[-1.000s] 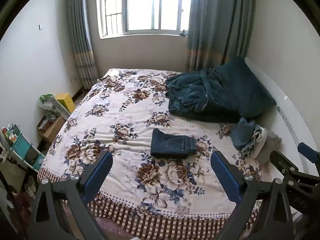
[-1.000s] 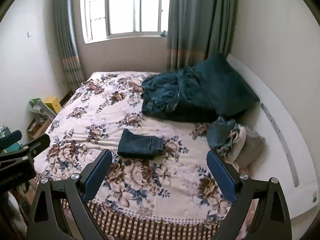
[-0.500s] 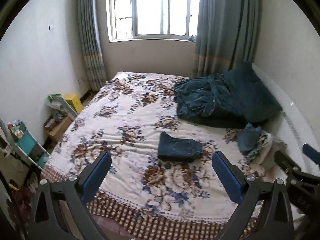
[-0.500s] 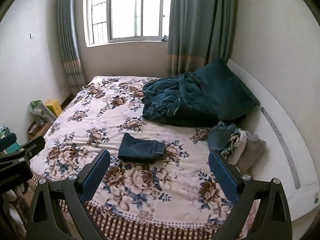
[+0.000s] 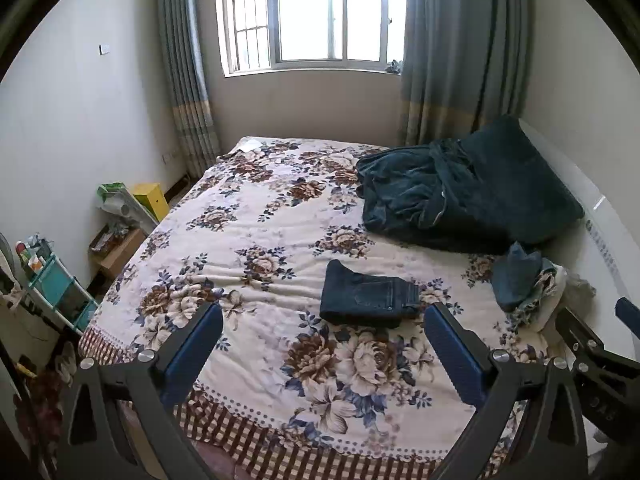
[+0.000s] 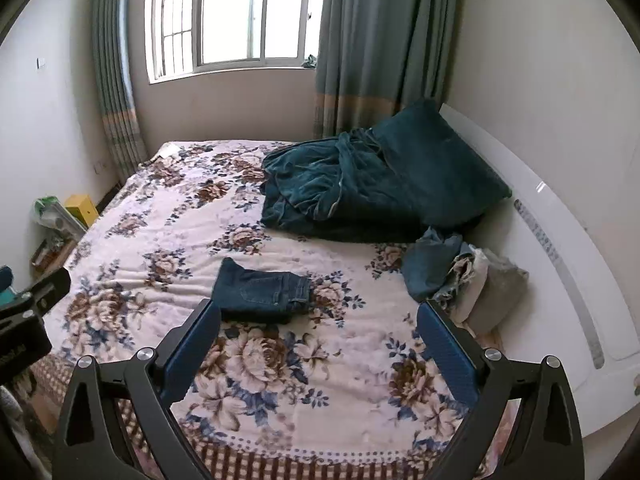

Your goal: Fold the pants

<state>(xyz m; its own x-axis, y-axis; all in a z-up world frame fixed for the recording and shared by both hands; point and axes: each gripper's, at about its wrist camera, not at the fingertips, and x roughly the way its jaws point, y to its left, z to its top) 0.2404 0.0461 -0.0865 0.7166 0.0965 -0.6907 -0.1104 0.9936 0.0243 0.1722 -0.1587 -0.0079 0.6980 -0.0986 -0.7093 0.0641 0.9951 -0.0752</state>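
Dark blue jeans point(image 5: 366, 298) lie folded into a small flat rectangle on the floral bedspread point(image 5: 260, 240), near the bed's front half; they also show in the right wrist view point(image 6: 260, 294). My left gripper point(image 5: 324, 334) is open and empty, held back above the bed's front edge, apart from the jeans. My right gripper point(image 6: 318, 330) is open and empty too, just short of the jeans. The right gripper's body shows at the left view's right edge point(image 5: 600, 356).
A crumpled teal blanket point(image 5: 420, 200) and teal pillow point(image 5: 516, 184) lie at the bed's far right. A heap of clothes point(image 5: 528, 288) sits by the white headboard point(image 6: 560, 240). Shelves and boxes point(image 5: 60, 288) stand left of the bed. Window and curtains behind.
Both grippers have pulled back and risen away from the bed, so the jeans look farther and more of the room shows. The folded jeans have not moved.
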